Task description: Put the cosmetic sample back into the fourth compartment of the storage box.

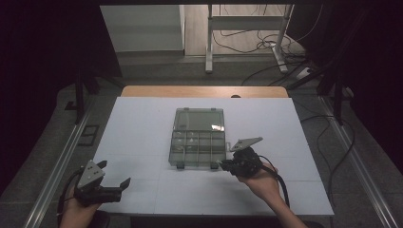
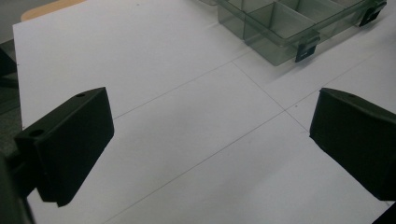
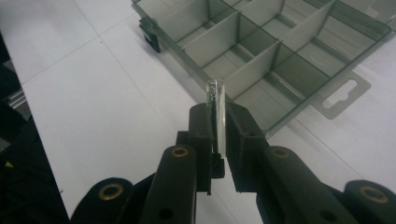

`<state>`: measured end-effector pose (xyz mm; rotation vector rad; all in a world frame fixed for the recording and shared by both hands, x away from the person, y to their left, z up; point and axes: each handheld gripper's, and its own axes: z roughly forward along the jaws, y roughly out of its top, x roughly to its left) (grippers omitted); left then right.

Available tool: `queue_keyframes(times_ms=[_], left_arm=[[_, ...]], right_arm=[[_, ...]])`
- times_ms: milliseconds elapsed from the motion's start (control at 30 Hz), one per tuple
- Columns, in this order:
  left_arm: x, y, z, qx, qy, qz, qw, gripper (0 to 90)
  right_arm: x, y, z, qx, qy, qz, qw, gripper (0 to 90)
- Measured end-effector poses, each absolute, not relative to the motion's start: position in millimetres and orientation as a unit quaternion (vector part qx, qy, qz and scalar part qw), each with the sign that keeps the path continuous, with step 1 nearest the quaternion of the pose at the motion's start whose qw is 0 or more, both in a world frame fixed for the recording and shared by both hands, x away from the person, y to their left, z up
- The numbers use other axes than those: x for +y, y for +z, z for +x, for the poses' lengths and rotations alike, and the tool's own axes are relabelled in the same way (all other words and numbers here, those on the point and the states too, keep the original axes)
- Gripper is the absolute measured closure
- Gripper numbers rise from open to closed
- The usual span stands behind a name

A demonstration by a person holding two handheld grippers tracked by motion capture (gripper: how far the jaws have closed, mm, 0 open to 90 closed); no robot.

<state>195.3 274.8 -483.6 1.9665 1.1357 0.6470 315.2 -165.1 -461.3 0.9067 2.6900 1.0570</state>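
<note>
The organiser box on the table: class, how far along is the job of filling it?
Done: the organiser box lies open, lid back. Its compartments look empty, so nothing seems placed yet. In hand: the right gripper is shut on a small clear tube just beside the box. Left: putting the tube into a compartment. The left gripper waits open, apart.

The open compartment box point(image 1: 197, 141) is sitting mid-table, its raised lid point(image 1: 198, 118) blocking passage toward the far edge and its dividers point(image 3: 243, 70) splitting the tray into narrow cells. The white table top point(image 1: 142, 128) is lying bare along the left and right edges and across the near edge, leaving wide room there. Two latches point(image 2: 306, 46) are jutting from the box's near wall.
</note>
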Motion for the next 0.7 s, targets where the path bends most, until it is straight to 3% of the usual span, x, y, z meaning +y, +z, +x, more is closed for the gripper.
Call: queue_keyframes(times_ms=[700], left_arm=[[275.2,-483.7,195.7,0.447,0.252,0.768,0.383,0.4]], right_arm=[[-161.2,-454.2,341.1,0.877,0.356,0.314,0.07,79.6]])
